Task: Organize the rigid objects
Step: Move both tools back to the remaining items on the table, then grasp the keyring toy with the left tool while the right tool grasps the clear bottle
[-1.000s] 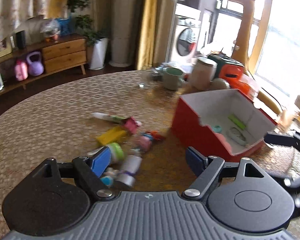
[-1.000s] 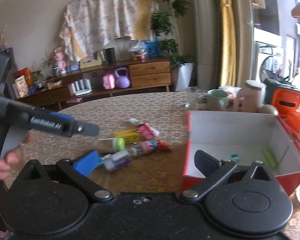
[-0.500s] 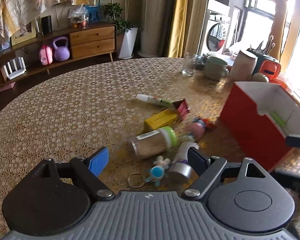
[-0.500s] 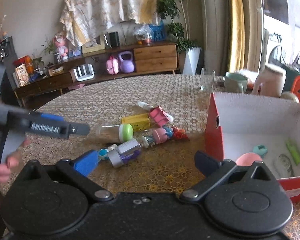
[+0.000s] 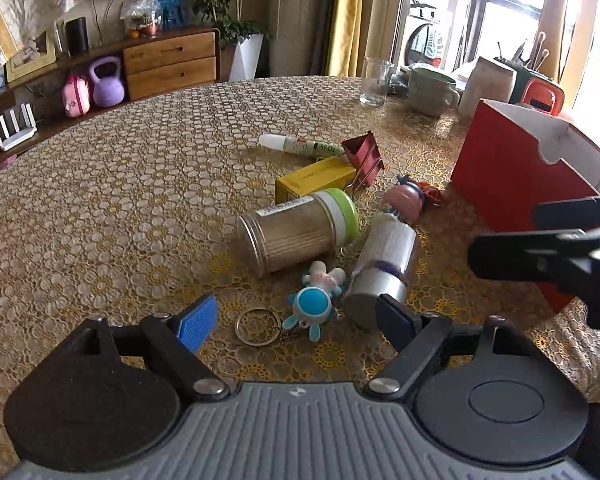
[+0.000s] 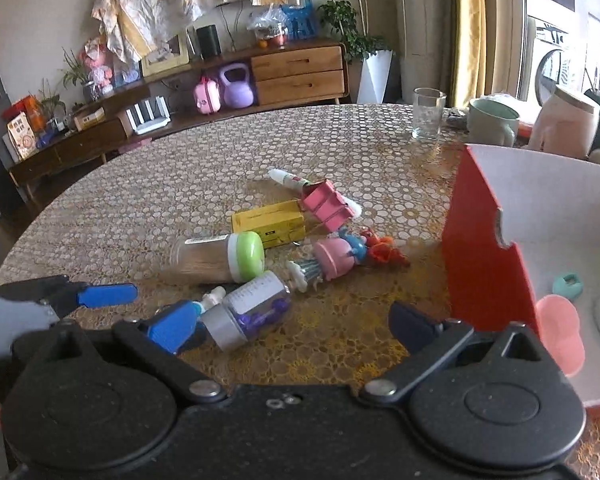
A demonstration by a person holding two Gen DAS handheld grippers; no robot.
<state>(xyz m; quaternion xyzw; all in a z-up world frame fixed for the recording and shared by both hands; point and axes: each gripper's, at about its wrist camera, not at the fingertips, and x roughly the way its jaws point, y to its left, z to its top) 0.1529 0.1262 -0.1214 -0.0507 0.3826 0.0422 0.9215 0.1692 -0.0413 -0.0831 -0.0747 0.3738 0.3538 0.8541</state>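
A pile of small items lies on the lace-covered table (image 5: 100, 208). It holds a toothpick jar with a green lid (image 5: 300, 232), a clear jar with a silver cap (image 5: 384, 268), a blue-and-white bunny keychain (image 5: 314, 304), a yellow box (image 5: 316, 178), a red binder clip (image 5: 364, 156), a glue tube (image 5: 300, 145) and a pink doll (image 5: 404, 200). My left gripper (image 5: 296, 320) is open low over the keychain and touches nothing. My right gripper (image 6: 292, 326) is open too, with the silver-capped jar (image 6: 248, 312) beside its left finger. A red box (image 6: 484, 248) stands to the right.
The red box's white inside holds a pink piece (image 6: 560, 332), a teal piece (image 6: 567, 285) and something green. A glass (image 6: 428, 114), a green mug (image 6: 492, 122) and a pale canister (image 6: 564, 124) stand at the far edge. A sideboard (image 6: 296, 72) lines the wall.
Both grippers have come down and closer to the pile. The left wrist view has swung from the red box to the pile. Both stay open.
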